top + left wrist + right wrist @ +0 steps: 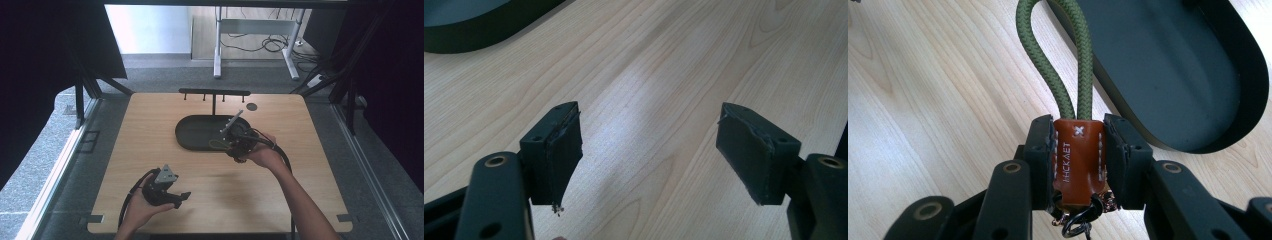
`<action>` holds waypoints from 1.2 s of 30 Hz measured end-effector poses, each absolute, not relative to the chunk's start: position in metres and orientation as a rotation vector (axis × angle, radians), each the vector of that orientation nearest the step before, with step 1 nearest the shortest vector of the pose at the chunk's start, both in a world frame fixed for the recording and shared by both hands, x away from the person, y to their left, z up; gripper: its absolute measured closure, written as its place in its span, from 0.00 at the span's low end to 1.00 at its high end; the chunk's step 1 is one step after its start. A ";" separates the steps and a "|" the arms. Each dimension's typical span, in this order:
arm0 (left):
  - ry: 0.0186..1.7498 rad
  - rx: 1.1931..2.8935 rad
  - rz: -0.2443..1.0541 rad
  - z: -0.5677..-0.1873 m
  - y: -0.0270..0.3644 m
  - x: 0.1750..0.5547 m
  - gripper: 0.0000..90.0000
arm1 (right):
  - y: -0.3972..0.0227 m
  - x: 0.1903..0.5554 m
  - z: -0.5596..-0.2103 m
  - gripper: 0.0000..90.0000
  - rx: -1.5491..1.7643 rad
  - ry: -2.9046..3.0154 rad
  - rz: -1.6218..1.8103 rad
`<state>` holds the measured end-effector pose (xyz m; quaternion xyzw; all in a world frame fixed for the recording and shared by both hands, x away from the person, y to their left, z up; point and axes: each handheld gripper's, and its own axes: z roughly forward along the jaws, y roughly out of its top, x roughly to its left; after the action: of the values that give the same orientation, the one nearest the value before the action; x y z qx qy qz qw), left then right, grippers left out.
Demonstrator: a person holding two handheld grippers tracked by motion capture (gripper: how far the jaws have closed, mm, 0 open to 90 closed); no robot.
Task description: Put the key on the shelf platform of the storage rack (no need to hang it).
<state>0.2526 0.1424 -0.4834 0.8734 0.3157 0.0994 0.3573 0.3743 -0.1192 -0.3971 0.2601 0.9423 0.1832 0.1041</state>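
Observation:
My right gripper [1079, 160] is shut on a keychain: a brown leather tab [1078, 162] with an olive green cord loop [1063, 55] rising out of it. The high view has this gripper [231, 141] at the near right rim of a black oval tray [192, 131], the green loop [216, 144] hanging over the tray. My left gripper [181, 198] rests low near the table's front left, open, pointing right. Its jaws [649, 150] stand wide apart over bare wood with nothing between them.
A black rack with several pegs [214, 93] stands behind the tray at the table's far edge. A small dark disc [251, 106] lies at the back right. The wooden table [150, 150] has free room at left and front right.

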 end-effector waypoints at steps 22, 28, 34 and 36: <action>0.807 2.265 0.251 -0.484 0.140 0.252 0.30 | -0.103 0.391 -0.399 0.75 0.756 2.796 0.522; 0.809 2.262 0.251 -0.484 0.141 0.252 0.30 | -0.099 0.401 -0.404 0.75 0.768 2.802 0.521; 0.808 2.268 0.250 -0.485 0.141 0.253 0.30 | -0.095 0.412 -0.409 0.75 0.784 2.808 0.513; 0.808 2.266 0.249 -0.485 0.141 0.253 0.30 | -0.094 0.415 -0.409 0.75 0.787 2.812 0.512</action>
<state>0.2527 0.1412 -0.4847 0.8764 0.3125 0.0965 0.3534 0.4152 -0.0939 -0.4093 0.2644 0.9448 0.1720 0.0886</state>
